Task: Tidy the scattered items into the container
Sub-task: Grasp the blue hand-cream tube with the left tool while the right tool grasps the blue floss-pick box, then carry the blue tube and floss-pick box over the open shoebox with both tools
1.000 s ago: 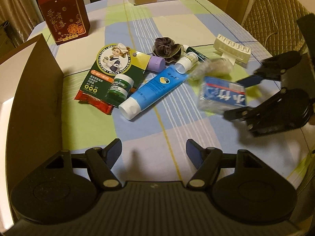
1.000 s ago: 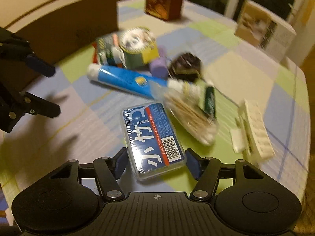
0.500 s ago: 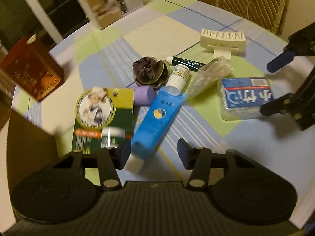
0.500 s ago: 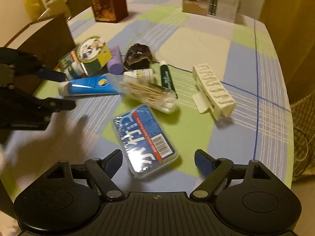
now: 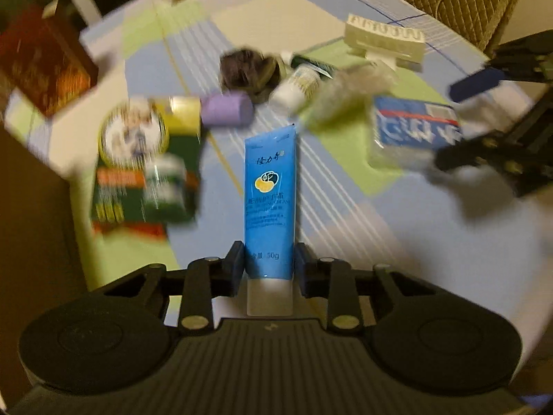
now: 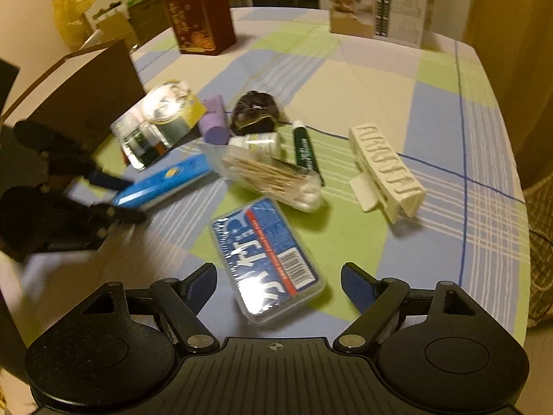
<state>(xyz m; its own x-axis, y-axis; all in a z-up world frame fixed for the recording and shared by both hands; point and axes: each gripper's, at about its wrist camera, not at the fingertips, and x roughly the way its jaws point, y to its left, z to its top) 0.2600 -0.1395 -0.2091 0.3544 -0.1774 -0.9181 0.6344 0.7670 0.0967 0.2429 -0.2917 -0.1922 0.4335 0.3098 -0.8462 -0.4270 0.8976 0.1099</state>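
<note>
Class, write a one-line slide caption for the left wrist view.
Left gripper clamps a blue tube near its white cap; other toiletries lie scattered on the checked tablecloth.

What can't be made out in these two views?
- Container's inside: the brown box shows only outer walls in the right wrist view, cut by the edge in the left.
- Green card pack: print lost to motion blur, left wrist view.
- Blue tube: whether it is lifted off the table; the left claw hides its cap end.
- Left claw, right wrist view: smeared.

Floss box nearest right gripper; swab bag behind it; tube left; clip right.
</note>
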